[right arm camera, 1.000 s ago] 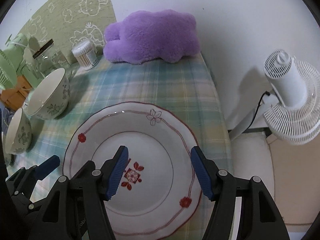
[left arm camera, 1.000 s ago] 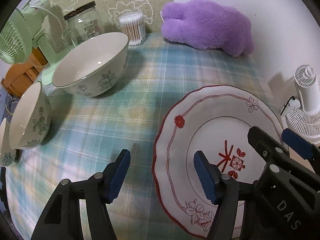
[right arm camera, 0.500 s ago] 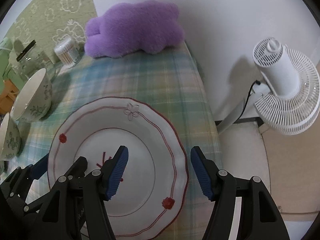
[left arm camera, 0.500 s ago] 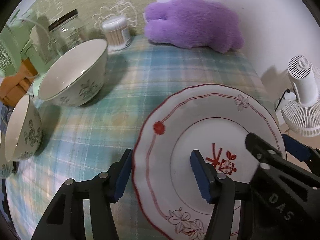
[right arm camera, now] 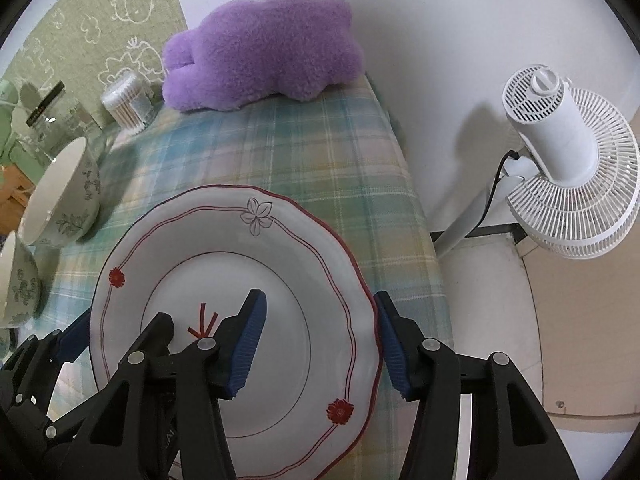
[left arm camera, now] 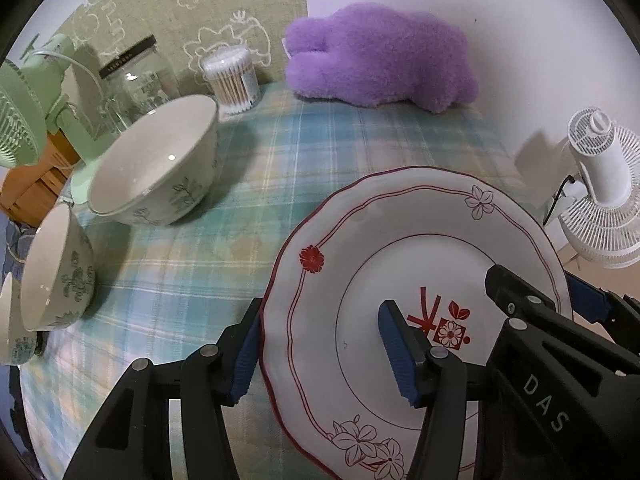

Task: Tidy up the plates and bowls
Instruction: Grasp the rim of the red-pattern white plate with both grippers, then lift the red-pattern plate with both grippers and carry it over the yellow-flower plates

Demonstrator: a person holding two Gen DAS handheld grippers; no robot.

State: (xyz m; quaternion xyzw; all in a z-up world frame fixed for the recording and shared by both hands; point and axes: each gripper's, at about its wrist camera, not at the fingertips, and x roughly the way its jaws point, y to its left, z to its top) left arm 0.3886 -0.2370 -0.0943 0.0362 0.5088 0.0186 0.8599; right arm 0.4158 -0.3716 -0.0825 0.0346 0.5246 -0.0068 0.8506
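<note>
A white plate with red trim and a red centre mark (left arm camera: 360, 264) lies on the plaid tablecloth at the near right; it also shows in the right wrist view (right arm camera: 224, 240). My left gripper (left arm camera: 320, 352) is open and straddles the plate's left rim, one finger outside and one over the plate. My right gripper (right arm camera: 320, 340) is open and straddles the plate's right rim the same way. A large floral bowl (left arm camera: 156, 164) stands at the left, with a smaller floral bowl (left arm camera: 56, 268) nearer and another bowl's edge (left arm camera: 12, 328) at the far left.
A purple plush (left arm camera: 380, 60), a cotton-swab tub (left arm camera: 234, 80) and a glass jar (left arm camera: 136, 76) stand at the back. A green fan (left arm camera: 20, 120) is at the left. A white fan (right arm camera: 568, 160) stands off the table's right edge (right arm camera: 416, 208).
Both grippers have moved inward so each now has the plate's rim between its open fingers. The plate's right side looks slightly raised.
</note>
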